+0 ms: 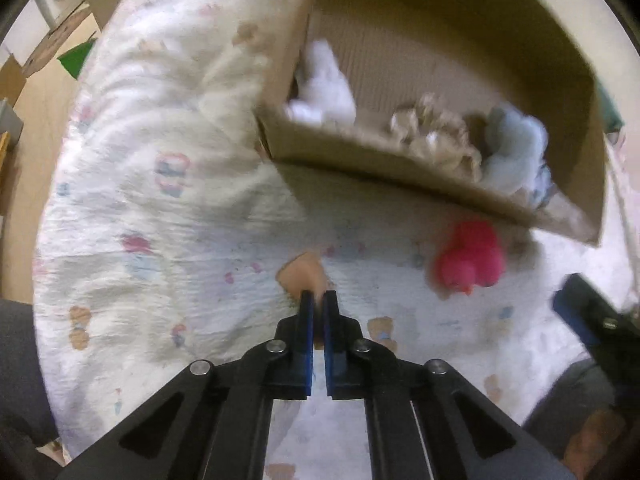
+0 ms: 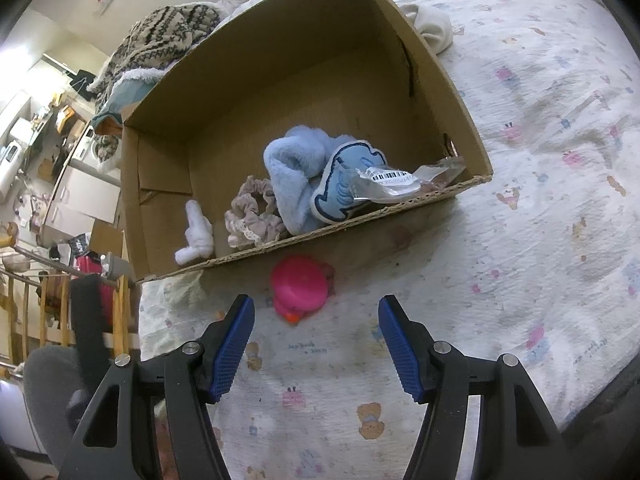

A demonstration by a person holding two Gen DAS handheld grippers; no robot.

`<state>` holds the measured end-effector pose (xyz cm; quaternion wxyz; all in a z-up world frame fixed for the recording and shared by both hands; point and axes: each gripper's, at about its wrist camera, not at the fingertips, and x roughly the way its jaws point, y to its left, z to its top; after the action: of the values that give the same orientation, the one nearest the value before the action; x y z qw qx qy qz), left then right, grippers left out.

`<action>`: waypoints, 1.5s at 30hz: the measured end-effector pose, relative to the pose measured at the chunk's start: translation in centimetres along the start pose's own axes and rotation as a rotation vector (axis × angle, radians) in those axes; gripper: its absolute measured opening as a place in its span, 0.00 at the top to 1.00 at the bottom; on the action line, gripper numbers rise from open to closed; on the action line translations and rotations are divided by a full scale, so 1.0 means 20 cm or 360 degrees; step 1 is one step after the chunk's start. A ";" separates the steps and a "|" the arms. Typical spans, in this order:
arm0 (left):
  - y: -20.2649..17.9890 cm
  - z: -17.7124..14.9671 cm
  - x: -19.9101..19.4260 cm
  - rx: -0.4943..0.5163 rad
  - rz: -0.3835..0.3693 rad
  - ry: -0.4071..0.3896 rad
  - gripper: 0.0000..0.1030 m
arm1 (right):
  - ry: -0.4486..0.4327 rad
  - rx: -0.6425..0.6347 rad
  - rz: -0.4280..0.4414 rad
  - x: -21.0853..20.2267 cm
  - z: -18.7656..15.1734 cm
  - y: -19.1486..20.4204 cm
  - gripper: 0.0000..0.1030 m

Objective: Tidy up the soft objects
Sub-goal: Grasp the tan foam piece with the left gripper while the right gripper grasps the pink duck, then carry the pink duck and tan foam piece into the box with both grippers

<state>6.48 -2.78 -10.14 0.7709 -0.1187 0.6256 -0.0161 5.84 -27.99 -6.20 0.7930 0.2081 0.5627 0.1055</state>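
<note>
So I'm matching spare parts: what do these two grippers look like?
Both the left gripper and right gripper have black, angular linkage arms with triangular cutouts and round silver pivot pins. Their fingers carry blue ribbed pads. No cables or markings show.

We see a bed [image 2: 540,200] with a printed white quilt. Directly on it: a cardboard box [image 2: 420,68], a pink plush toy [image 2: 300,284], a white cloth [image 2: 434,26].

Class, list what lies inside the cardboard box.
Inside the cardboard box: a white plush, a beige scrunchie, a blue fluffy item and a clear packet. Anything beneath them is covered.
</note>
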 end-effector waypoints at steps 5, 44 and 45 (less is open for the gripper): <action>0.03 -0.01 -0.18 0.0034 -0.0034 -0.0110 0.96 | 0.0046 0.0014 0.0005 0.05 0.01 -0.01 0.34; -0.07 -0.03 -0.22 0.0239 0.0088 -0.0286 0.96 | 0.0083 -0.0374 -0.0053 0.18 -0.11 0.27 0.61; -0.07 -0.03 -0.23 0.0248 0.0096 -0.0299 0.96 | 0.0074 -0.0374 -0.0046 0.17 -0.12 0.27 0.61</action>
<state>5.10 -3.46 -5.65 0.8330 -0.0405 0.5509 -0.0303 5.19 -21.41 -7.33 0.8002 0.1031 0.5676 0.1641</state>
